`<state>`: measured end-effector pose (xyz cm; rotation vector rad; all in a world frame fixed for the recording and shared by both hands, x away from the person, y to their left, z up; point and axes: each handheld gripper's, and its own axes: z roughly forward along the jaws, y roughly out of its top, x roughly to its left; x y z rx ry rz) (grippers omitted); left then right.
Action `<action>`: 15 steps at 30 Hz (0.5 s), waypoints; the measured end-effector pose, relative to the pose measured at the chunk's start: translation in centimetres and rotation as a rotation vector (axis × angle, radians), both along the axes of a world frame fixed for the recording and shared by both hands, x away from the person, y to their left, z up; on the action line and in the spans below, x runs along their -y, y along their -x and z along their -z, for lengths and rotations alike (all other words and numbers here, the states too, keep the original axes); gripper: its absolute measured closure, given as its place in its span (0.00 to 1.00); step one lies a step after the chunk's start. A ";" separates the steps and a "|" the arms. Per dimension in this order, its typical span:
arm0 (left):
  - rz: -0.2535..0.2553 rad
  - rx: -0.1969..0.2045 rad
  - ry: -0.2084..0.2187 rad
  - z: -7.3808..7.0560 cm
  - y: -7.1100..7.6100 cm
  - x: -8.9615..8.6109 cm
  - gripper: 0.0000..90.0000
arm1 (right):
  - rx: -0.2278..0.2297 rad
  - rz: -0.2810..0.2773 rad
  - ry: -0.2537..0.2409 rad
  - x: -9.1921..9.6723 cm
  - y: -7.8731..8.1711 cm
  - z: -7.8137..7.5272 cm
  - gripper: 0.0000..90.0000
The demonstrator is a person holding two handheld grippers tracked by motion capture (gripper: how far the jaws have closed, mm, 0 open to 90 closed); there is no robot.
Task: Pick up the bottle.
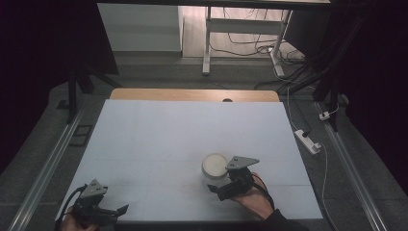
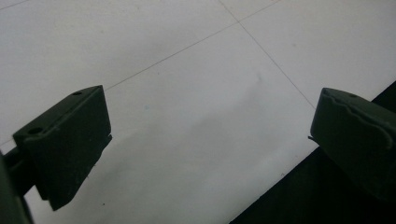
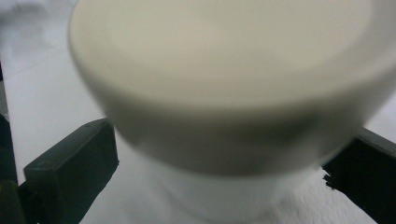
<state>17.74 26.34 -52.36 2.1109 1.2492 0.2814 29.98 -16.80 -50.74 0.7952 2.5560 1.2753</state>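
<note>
High view shows a squat, round, cream-white plastic tub (image 1: 214, 165) with a flat lid standing upright on the pale blue-white table (image 1: 159, 139), right of centre and toward the person's edge. The right gripper (image 1: 216, 188) sits just behind and to the right of it from the camera's side, its grey three-cornered plate overlapping the tub's near-right rim in the picture. The left gripper (image 1: 113, 211) rests at the near left corner of the table, well apart from the tub, so the right hand is by far the nearer one.

Right gripper view puts the tub (image 3: 233, 93) squarely between the two black jaws, which stand spread apart on either side of its lower wall; the lid looms close and blurred, so whether either jaw already touches the wall is hard to say, though a gap seems to remain at both sides. The tub lies straight ahead of the claw, with its axis vertical and its lid facing up; being round, it has no preferred direction across the table. Closing on it should need only a slight push forward.

Left gripper view looks down at bare table (image 2: 196, 93) between jaws held wide, with nothing between them.
</note>
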 end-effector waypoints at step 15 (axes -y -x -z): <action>0.005 -0.002 -0.002 0.0 0.0 0.1 0.00 | 0.042 -0.011 0.006 -0.7 -0.7 0.1 0.06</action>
